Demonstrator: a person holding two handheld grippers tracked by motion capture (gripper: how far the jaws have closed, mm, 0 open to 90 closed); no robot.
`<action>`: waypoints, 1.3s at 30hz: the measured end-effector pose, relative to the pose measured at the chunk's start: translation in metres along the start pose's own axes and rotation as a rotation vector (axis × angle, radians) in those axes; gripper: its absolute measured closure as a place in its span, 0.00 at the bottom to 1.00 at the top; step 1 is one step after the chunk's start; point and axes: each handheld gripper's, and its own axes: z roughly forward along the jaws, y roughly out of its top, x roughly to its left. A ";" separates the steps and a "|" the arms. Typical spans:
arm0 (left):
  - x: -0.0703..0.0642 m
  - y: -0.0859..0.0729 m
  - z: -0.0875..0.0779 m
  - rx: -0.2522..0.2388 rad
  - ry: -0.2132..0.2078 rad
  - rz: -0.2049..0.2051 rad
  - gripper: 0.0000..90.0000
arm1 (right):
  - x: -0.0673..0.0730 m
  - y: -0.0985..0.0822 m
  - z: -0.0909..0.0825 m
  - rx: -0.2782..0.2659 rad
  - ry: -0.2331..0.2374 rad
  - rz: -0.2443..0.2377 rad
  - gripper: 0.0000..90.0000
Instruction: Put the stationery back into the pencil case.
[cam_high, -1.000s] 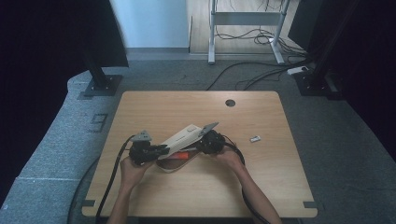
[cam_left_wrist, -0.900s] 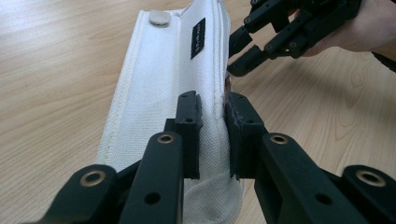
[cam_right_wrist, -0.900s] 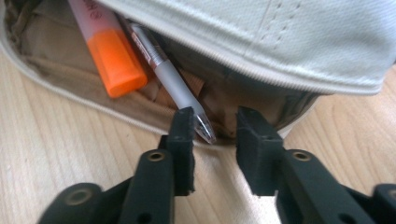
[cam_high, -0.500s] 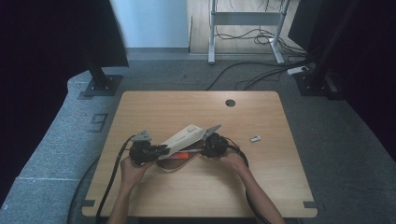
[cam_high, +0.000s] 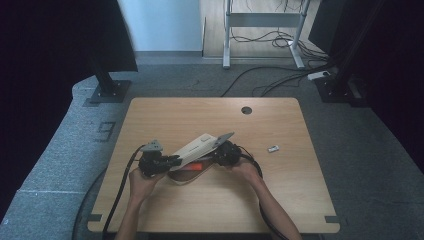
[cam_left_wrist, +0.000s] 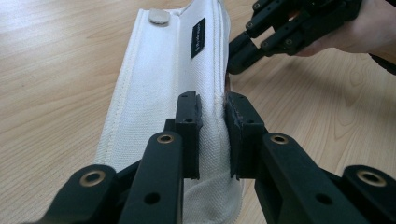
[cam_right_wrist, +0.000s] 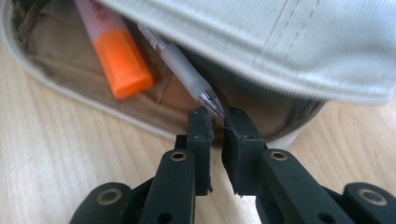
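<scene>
White pencil case (cam_high: 192, 150) sits mid-table (cam_high: 300, 200), flap lifted. Left gripper (cam_left_wrist: 212, 135) comes in low from the left, jaws clamped on the flap's edge seam. Right gripper (cam_right_wrist: 215, 128) points into the opening, jaws nearly closed around a clear pen (cam_right_wrist: 180, 65) tip; orange highlighter (cam_right_wrist: 119, 60) lies beside it.

Both grippers black: left gripper (cam_left_wrist: 212, 135), right gripper (cam_right_wrist: 217, 140). Linkage arms carry brass-ringed pivot holes. Black cables trail off; forearms apparently unsleeved.

Wooden table (cam_high: 165, 117): white pouch (cam_high: 192, 150), small clip (cam_high: 273, 148).
</scene>
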 end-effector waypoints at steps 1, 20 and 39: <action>0.000 0.000 0.000 0.000 0.000 0.000 0.85 | 0.000 0.002 0.001 -0.008 -0.005 0.000 0.89; 0.000 0.000 0.001 0.000 -0.002 -0.001 0.85 | -0.006 -0.009 -0.022 -0.034 -0.034 0.063 0.48; 0.000 -0.001 0.002 0.003 -0.005 0.000 0.85 | -0.032 -0.057 -0.062 -0.051 -0.174 0.196 0.26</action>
